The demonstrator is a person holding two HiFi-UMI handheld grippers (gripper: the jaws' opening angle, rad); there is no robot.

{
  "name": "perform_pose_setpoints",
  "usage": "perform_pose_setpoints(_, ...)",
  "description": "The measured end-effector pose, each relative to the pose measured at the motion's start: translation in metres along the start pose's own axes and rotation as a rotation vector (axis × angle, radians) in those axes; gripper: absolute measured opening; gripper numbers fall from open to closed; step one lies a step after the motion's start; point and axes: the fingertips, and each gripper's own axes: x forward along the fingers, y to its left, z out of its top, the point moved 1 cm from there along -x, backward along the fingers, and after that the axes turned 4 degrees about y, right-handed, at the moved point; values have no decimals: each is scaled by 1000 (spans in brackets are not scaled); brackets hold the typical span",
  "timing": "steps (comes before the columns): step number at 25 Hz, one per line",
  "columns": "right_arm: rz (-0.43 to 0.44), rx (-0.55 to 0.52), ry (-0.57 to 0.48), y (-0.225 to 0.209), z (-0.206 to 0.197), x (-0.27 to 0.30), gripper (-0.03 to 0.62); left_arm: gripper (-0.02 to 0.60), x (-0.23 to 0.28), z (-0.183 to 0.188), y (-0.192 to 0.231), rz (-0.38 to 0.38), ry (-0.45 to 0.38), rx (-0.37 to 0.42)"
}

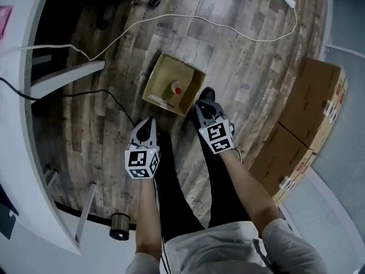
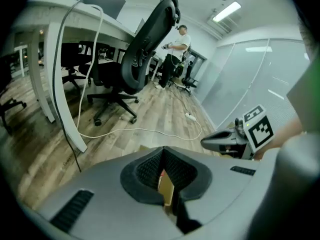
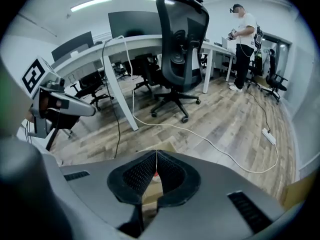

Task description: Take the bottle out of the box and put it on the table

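Both of my tools are closed with nothing between the pads. On the left tool (image 1: 148, 121) the ribbed black pads meet at the tip, and on the right tool (image 1: 201, 107) they press together along a thin seam. Each hangs over the wood-plank floor, tilted down toward the open cardboard box (image 1: 158, 73).

The bottle (image 1: 175, 89) is inside that box, toward its near-right wall. I read it as standing upright, because from the head view I look almost straight down onto its round red cap and the pale shoulder around it. Its long axis therefore runs up toward me.

In the head view it lies at about 10 o'clock from the right tool and about 1 o'clock from the left. The right tool is nearer, just beside the box's near corner, so I would reach with that one. Its jaws would have to part first, then drop over the cap.

The box is plain matte brown card with its flaps folded out. The bottle looks like smooth plastic and probably slippery.

The white surface (image 1: 17, 153) curves along 9 o'clock, well apart from the box.
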Motion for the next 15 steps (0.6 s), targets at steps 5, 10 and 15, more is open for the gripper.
perform_pose_setpoints(5,10,43,44,12,-36,64,40,12,47,-35,15,-60,-9,-7)
perform_pose_setpoints(10,21,6,38,21,-54,119,41,12,94,-63,24,-131,8,90)
perform_pose_setpoints(15,45,-49,73,24,-79,166,99,12,123,-96,38,-116,-4,160)
